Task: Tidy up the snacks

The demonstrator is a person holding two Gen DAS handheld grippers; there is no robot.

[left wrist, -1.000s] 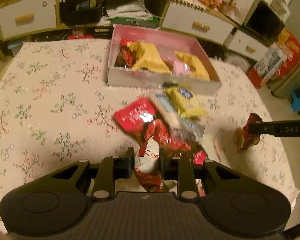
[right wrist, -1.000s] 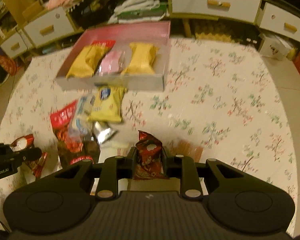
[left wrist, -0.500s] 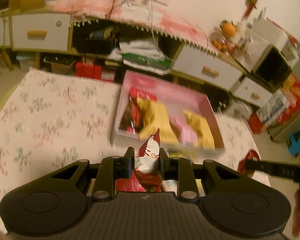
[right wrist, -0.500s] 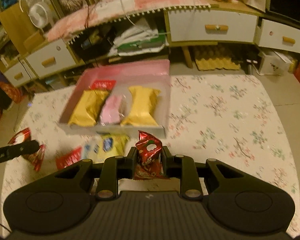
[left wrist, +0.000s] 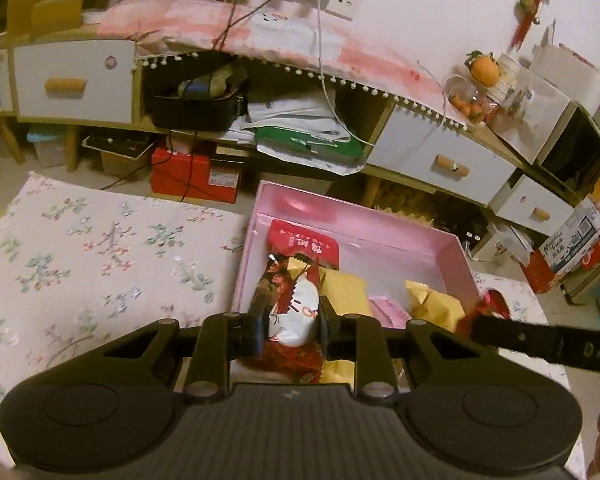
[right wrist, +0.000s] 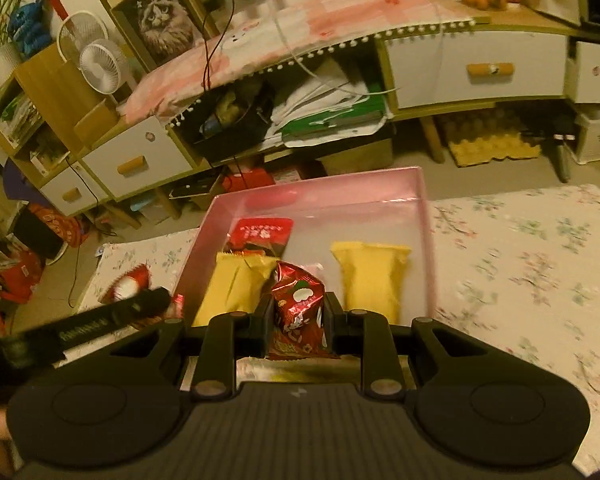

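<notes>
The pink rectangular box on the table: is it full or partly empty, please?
Partly empty: the pink rectangular box holds yellow packets near its front, with bare floor behind them.

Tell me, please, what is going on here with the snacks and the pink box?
A person is sorting snacks into a pink box on a floral-covered table, with a gripping tool in each hand. The left tool is shut on a red-and-white snack packet, the right tool on a shiny red snack packet. Both hang at the box's near edge, not yet released. Inside lie two yellow packets, a pink one and a red pouch.
</notes>
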